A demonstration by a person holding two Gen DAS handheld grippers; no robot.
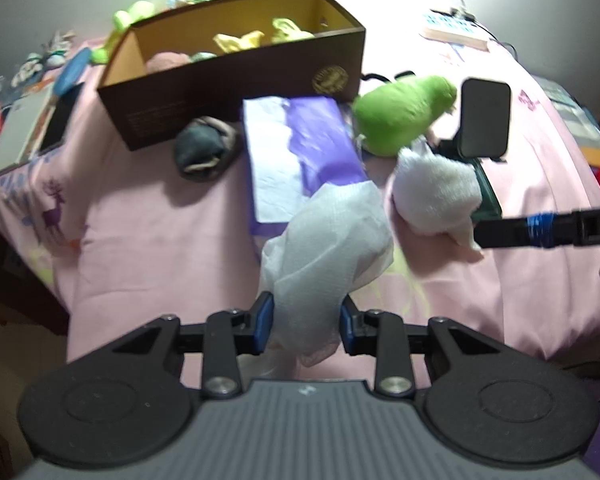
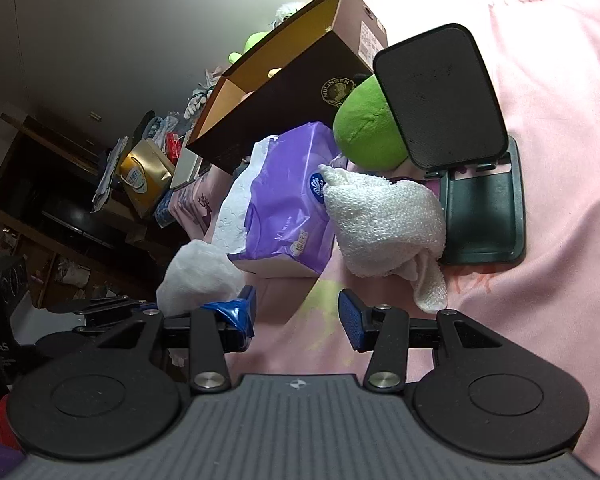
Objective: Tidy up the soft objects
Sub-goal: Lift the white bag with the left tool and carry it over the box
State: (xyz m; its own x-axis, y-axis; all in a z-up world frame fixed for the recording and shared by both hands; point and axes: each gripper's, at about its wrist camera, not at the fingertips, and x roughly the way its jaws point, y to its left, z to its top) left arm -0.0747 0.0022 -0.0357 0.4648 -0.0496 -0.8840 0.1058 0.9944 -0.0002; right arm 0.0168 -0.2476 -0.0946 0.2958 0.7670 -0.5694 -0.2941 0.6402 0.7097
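My left gripper (image 1: 306, 318) is shut on a crumpled white tissue cloth (image 1: 324, 248), held up above the pink bedsheet (image 1: 148, 232). The same cloth (image 2: 200, 276) shows at the left of the right wrist view. My right gripper (image 2: 298, 312) stands open over the sheet with nothing between its pads, just short of a rolled white towel (image 2: 384, 224). One of its fingers (image 1: 516, 232) reaches in beside that towel (image 1: 436, 196). A green plush (image 1: 400, 114) lies behind the towel. A dark grey soft lump (image 1: 204, 148) rests against the brown box (image 1: 228, 96), which holds yellow and pink soft items.
A purple tissue pack (image 1: 312, 144) lies in front of the box. A black phone stand (image 2: 440, 92) on a dark green base (image 2: 484, 216) sits right of the towel. Clutter lines the bed's left edge (image 1: 28, 128); a shelf and gold bag (image 2: 144, 176) stand beyond it.
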